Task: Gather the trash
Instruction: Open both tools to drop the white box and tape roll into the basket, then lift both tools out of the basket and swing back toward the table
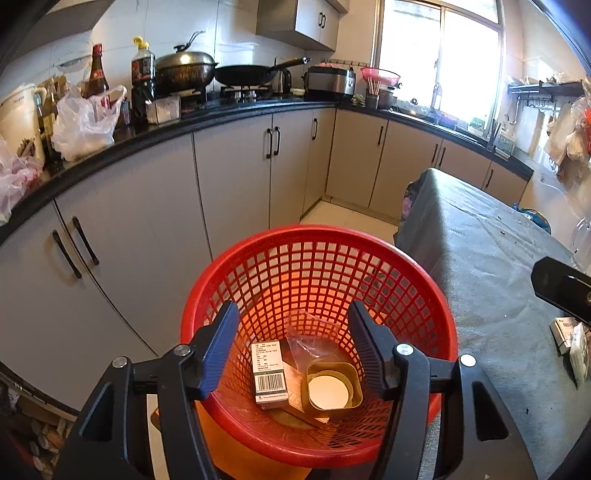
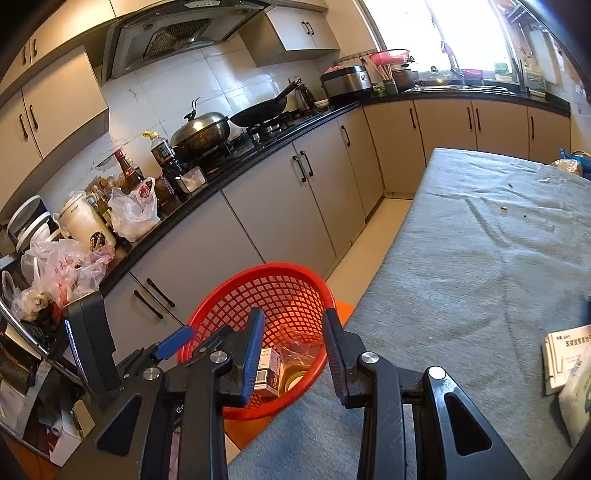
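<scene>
Here, L gripper (image 1: 293, 354) jaws empty above basket (image 1: 436, 295) rim.

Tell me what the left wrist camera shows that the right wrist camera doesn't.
Only the left wrist view looks straight down into the red basket, showing the gold tin whole, with its white round centre, beside the small barcoded box. Only the right wrist view shows the range hood and the printed packets lying on the grey cloth. Both show the basket with trash inside, the black wok and the window.
</scene>
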